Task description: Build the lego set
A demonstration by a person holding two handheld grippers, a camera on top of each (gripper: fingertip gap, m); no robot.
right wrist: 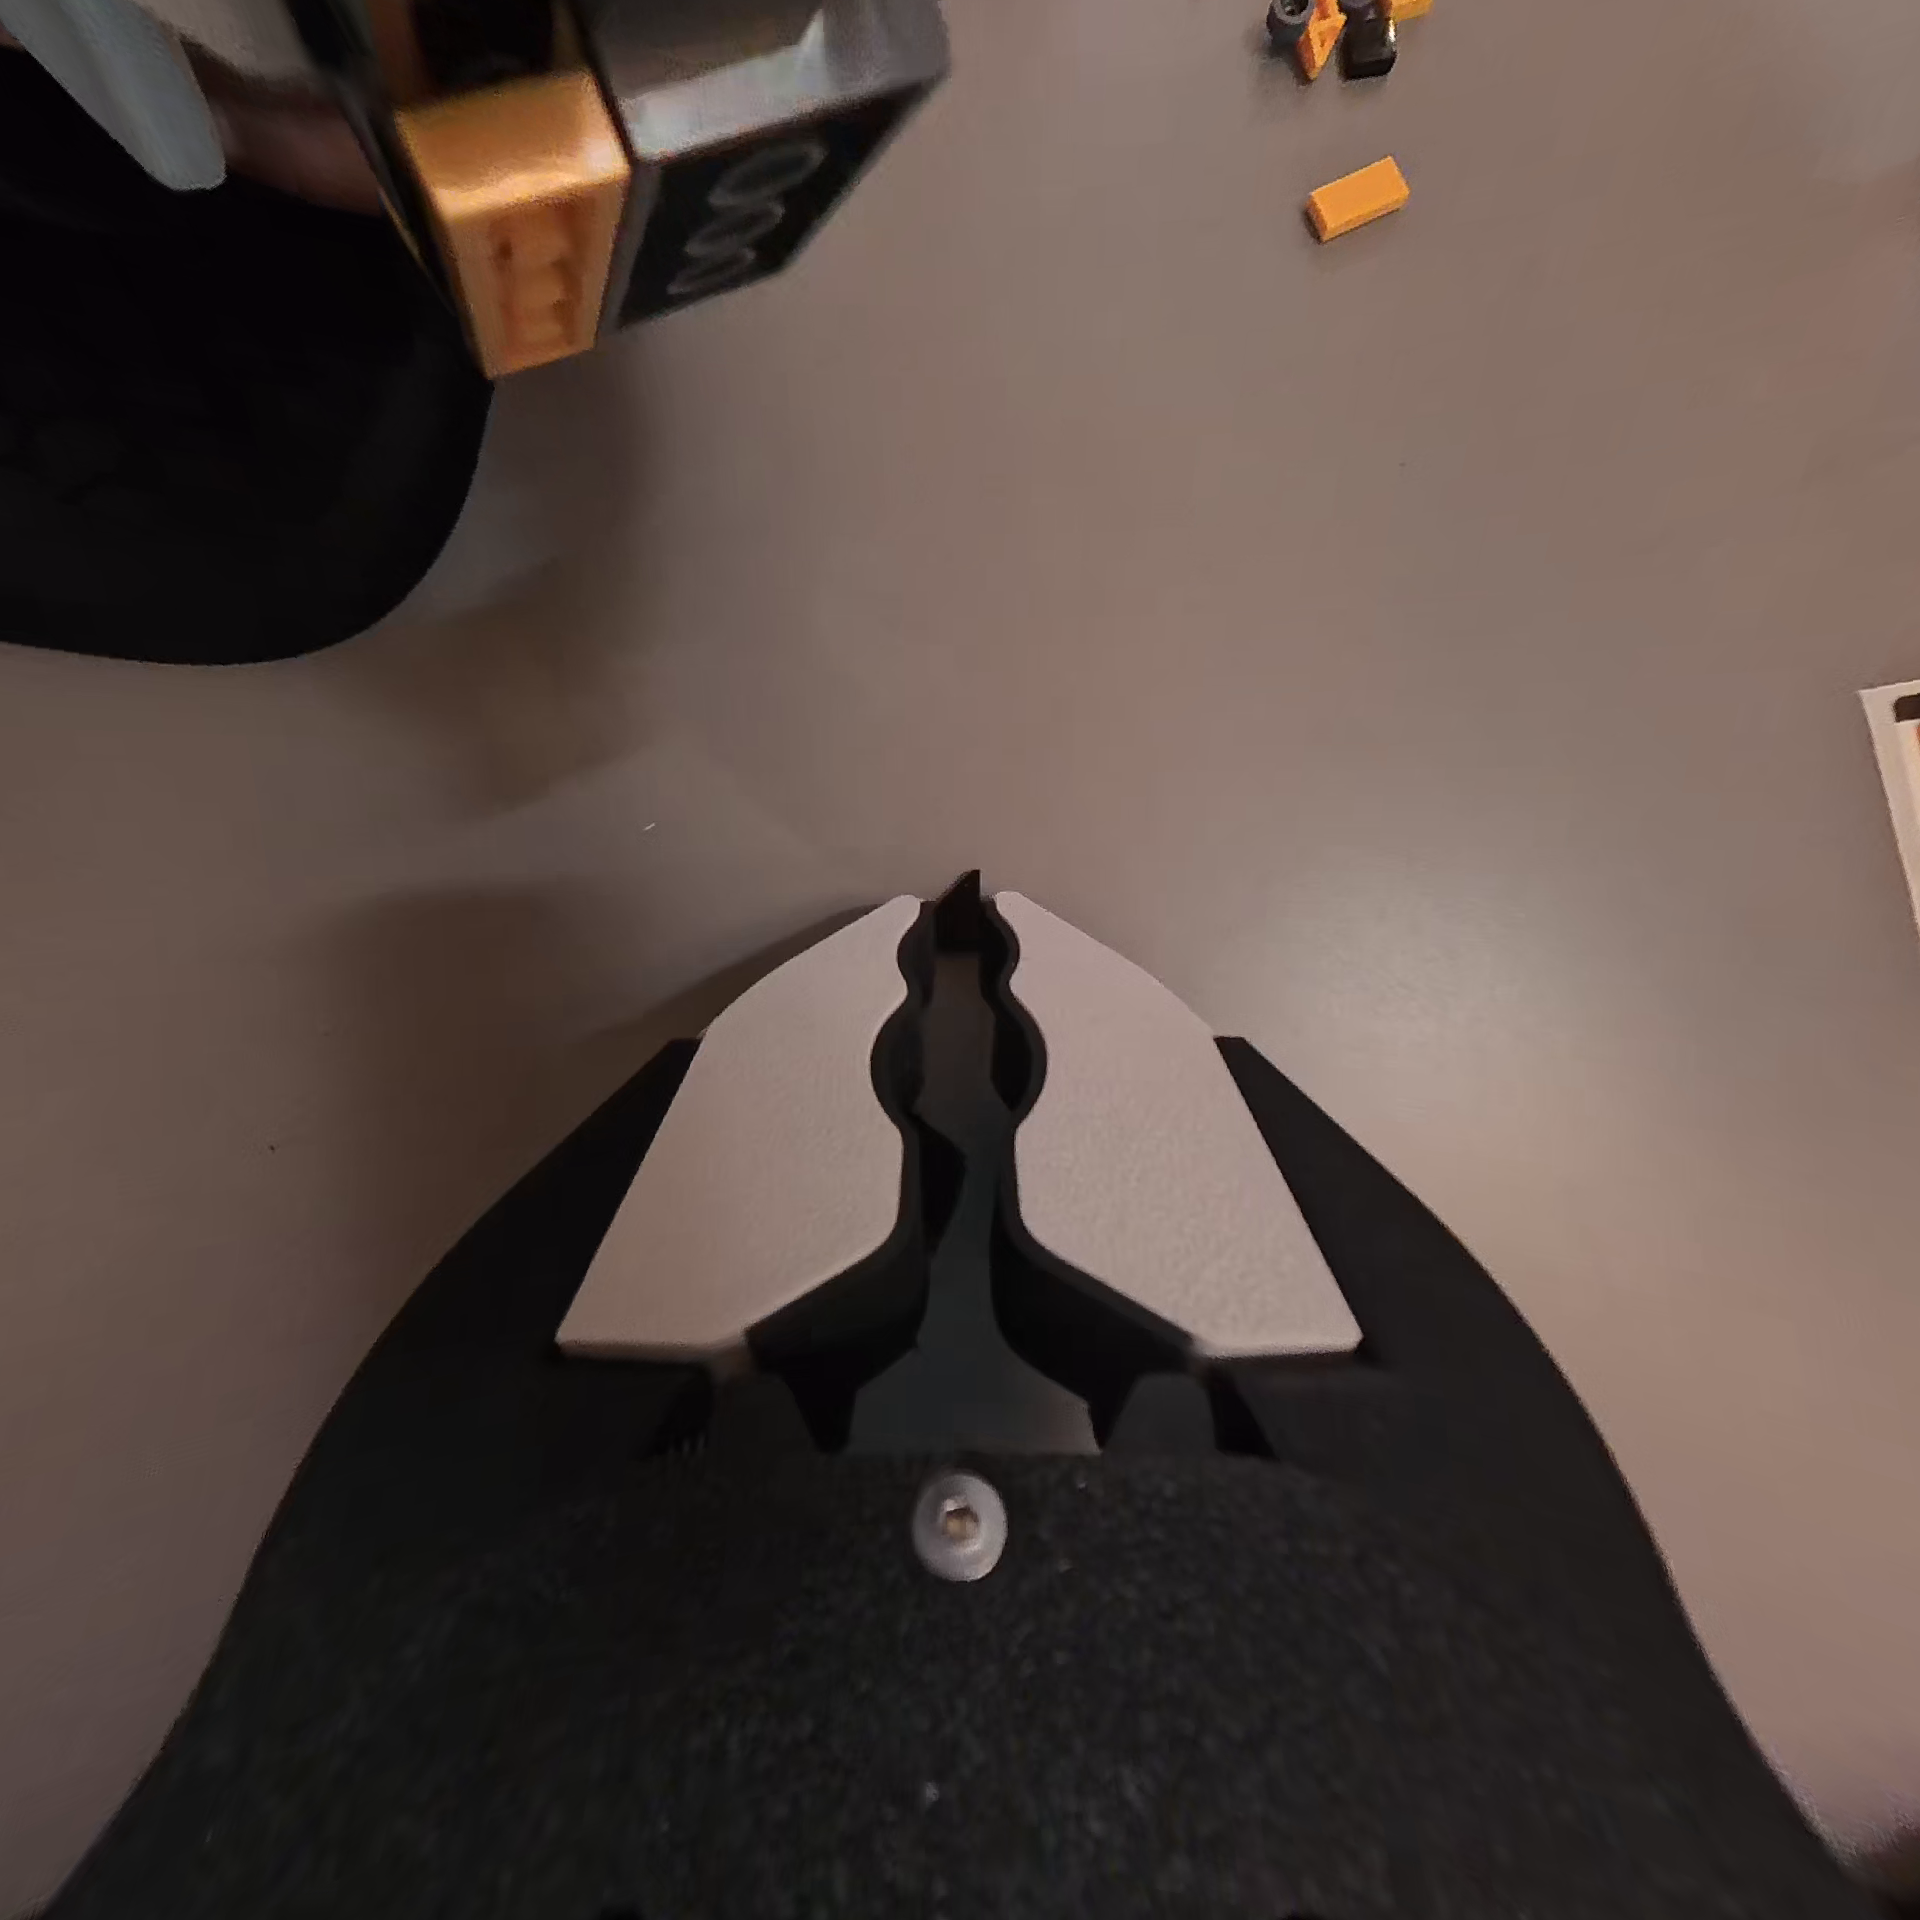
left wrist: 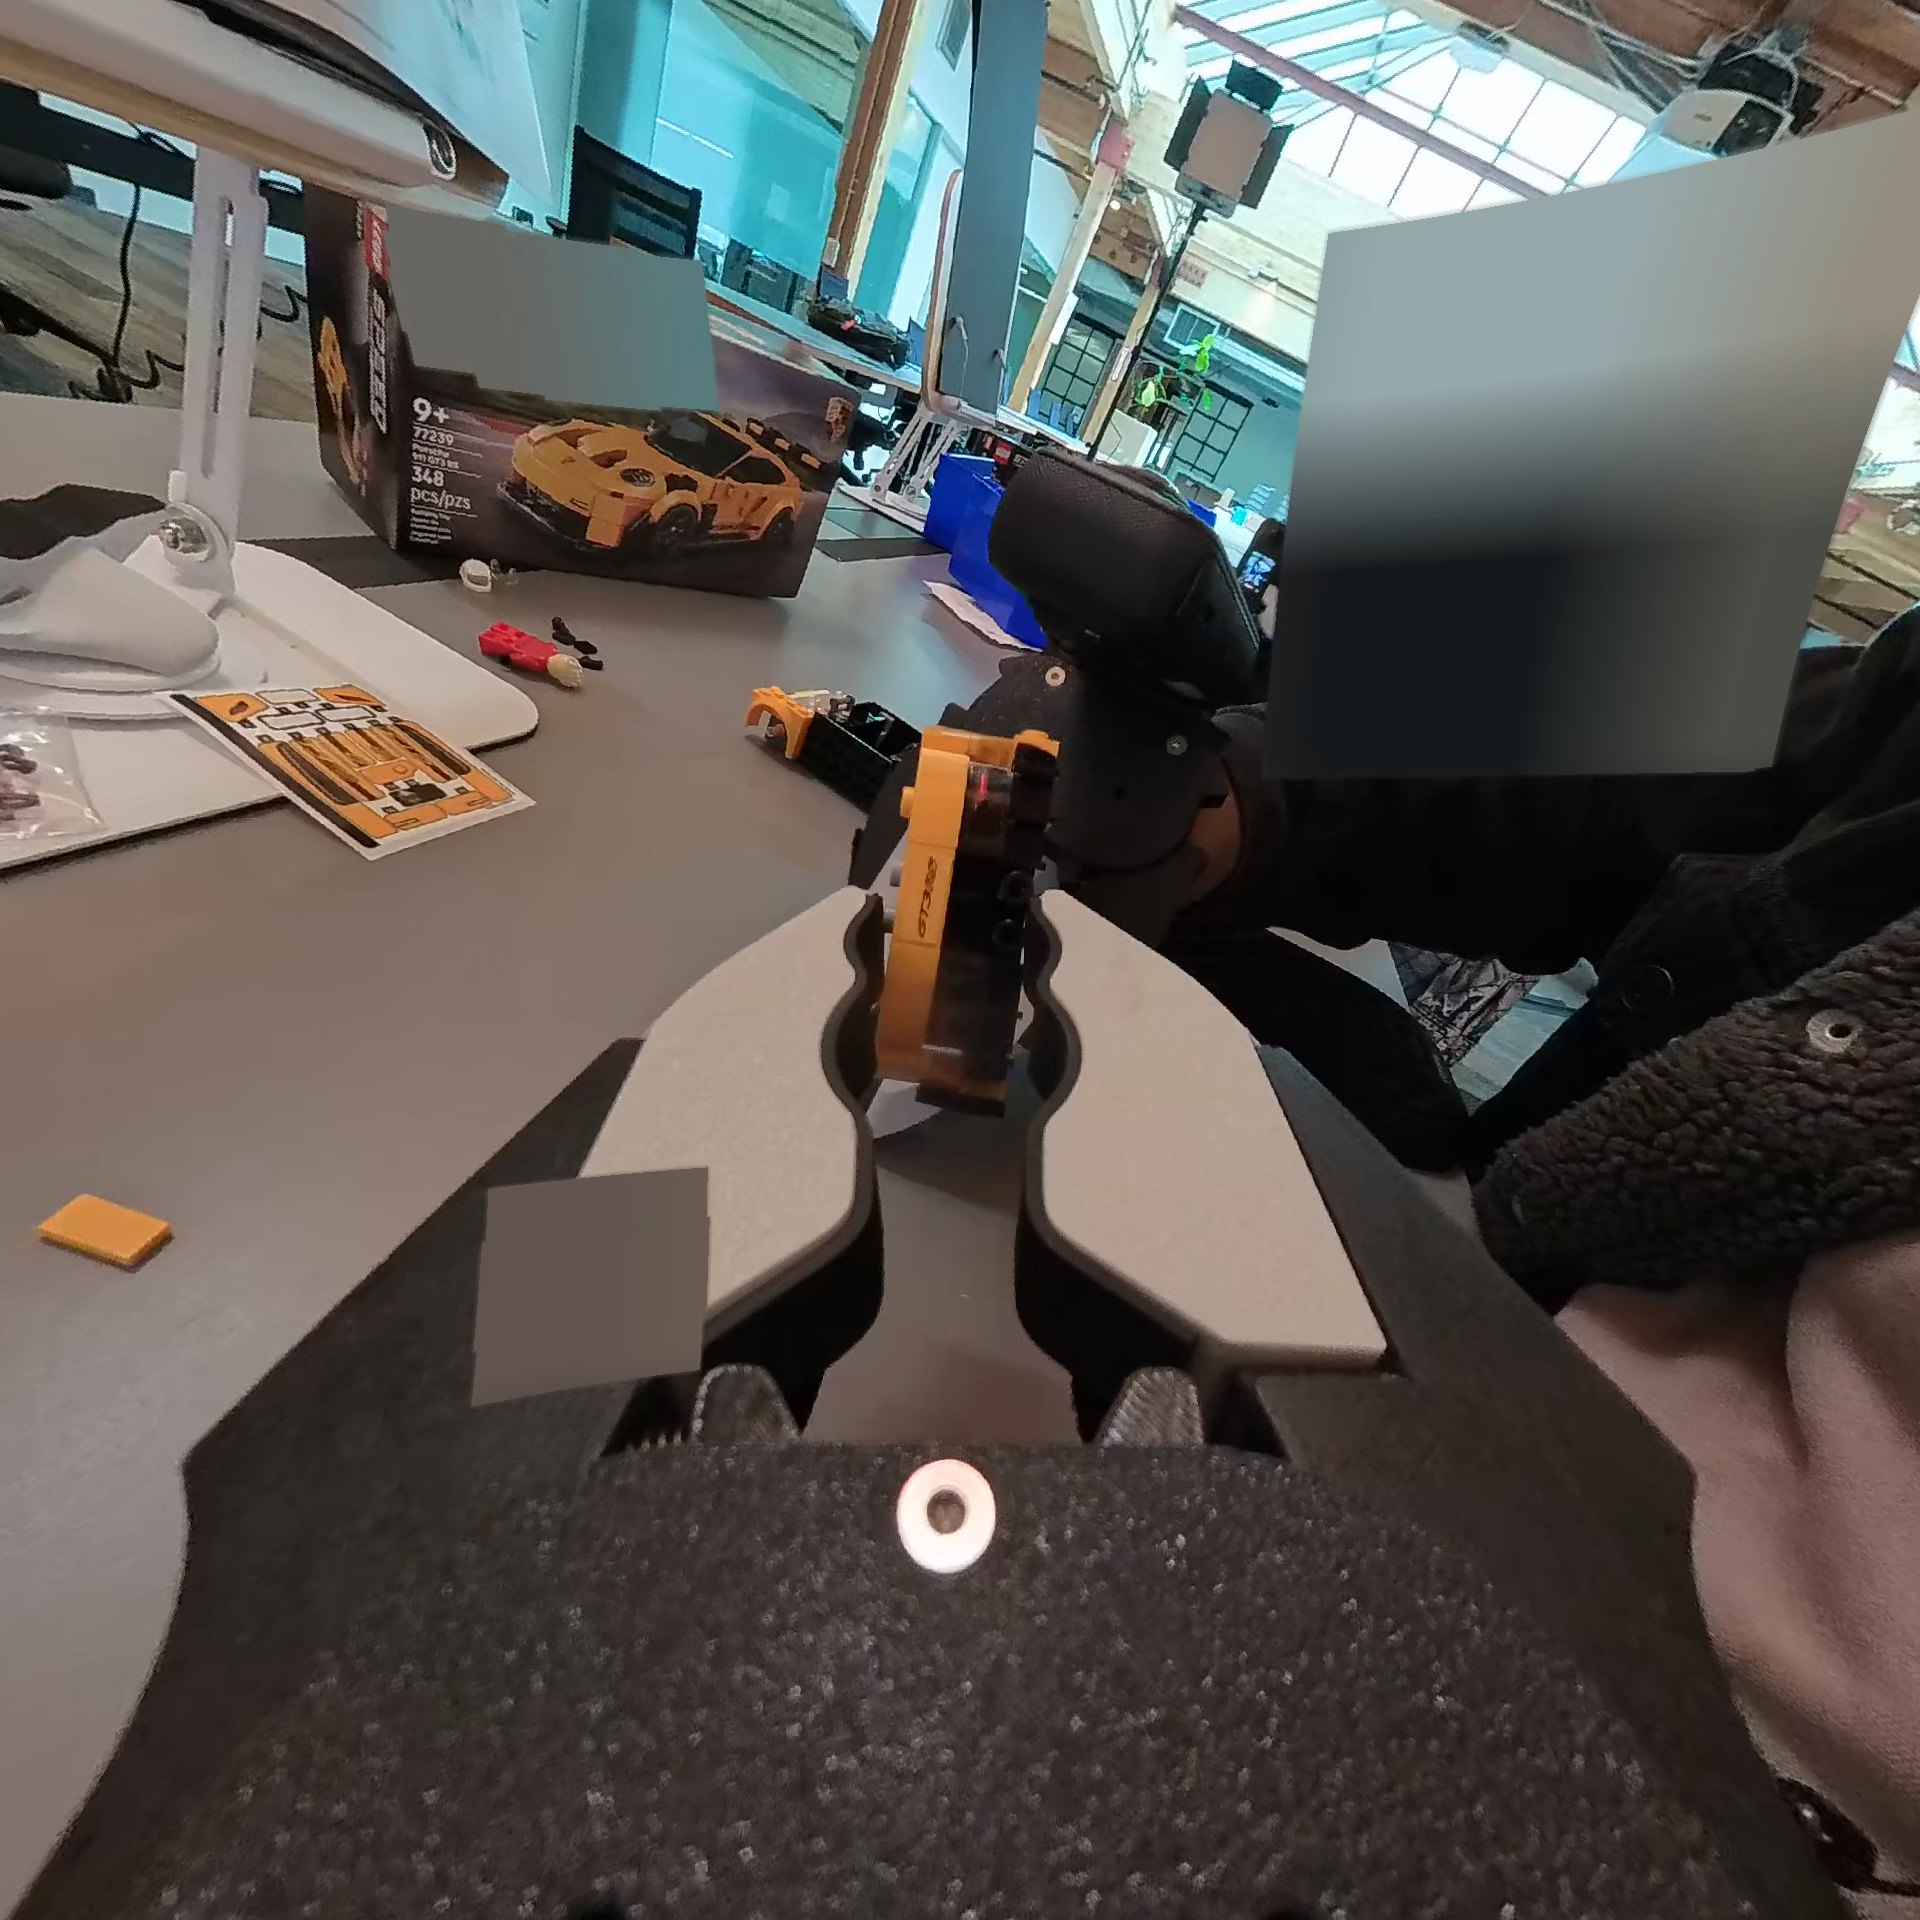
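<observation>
My left gripper (left wrist: 951, 920) is shut on a partly built orange and black lego car (left wrist: 961, 831), held on edge above the grey table (left wrist: 312, 1039). The other gripper (left wrist: 1122, 613) shows as a black body just behind the car. In the right wrist view my right gripper (right wrist: 958, 914) is shut on a small black lego piece (right wrist: 956, 925) at its tips, above the table (right wrist: 1143, 623). The car (right wrist: 520, 249) shows blurred at the top left there, some way from the tips.
The lego box (left wrist: 582, 468), a sticker sheet (left wrist: 353, 764), a red and black minifigure part (left wrist: 525, 649), an orange and black subassembly (left wrist: 831, 732) and a white lamp base (left wrist: 343, 655) lie behind. Orange tiles (left wrist: 104, 1231) (right wrist: 1356, 197) lie loose. A person's dark sleeve (left wrist: 1662, 1091) is at the right.
</observation>
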